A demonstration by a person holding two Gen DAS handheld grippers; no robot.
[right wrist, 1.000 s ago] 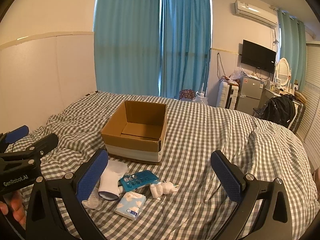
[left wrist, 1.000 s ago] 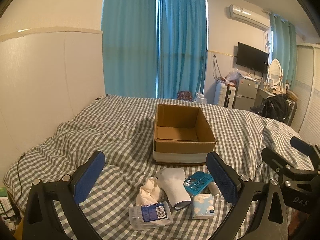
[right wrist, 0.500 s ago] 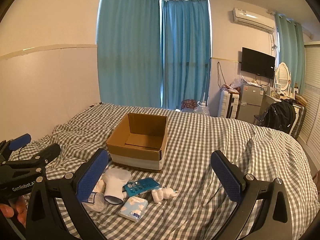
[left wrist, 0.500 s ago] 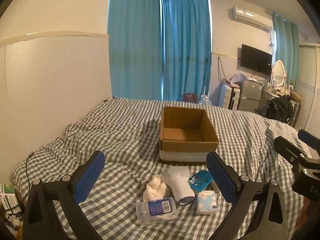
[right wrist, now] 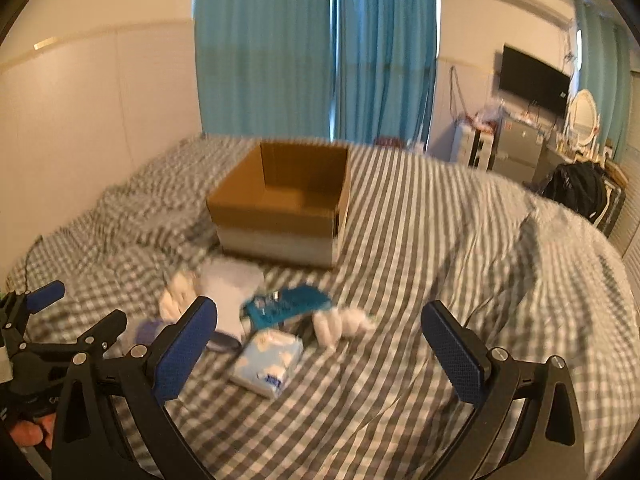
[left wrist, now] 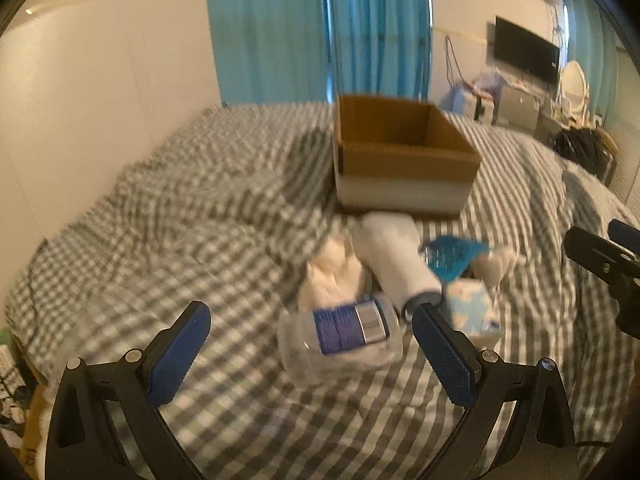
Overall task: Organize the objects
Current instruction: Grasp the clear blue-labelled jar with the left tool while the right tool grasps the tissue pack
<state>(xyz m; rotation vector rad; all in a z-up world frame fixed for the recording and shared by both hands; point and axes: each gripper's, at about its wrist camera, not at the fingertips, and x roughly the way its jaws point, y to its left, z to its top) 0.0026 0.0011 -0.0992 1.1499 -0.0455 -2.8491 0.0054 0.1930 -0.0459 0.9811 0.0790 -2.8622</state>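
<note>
An open cardboard box (left wrist: 404, 160) (right wrist: 280, 208) stands on the checked bed. In front of it lies a small pile: a clear plastic bottle with a blue label (left wrist: 344, 332), a crumpled white cloth (left wrist: 332, 276), a white sock (left wrist: 396, 256) (right wrist: 228, 288), a teal blister pack (left wrist: 452, 252) (right wrist: 288, 304), a light blue tissue pack (left wrist: 472, 312) (right wrist: 268, 360) and a small white toy (right wrist: 340, 324). My left gripper (left wrist: 312, 356) is open just before the bottle. My right gripper (right wrist: 320, 344) is open over the tissue pack. Both frames are blurred.
The grey checked bedspread (right wrist: 440, 260) is rumpled, with a raised fold at the right. A white wall panel (left wrist: 100, 100) runs along the left. Teal curtains, a TV, a dresser and a black bag (right wrist: 576, 188) stand beyond the bed.
Both grippers have moved forward and down toward the pile, which now looks larger and closer. Both stay open. Nothing on the bed has moved.
</note>
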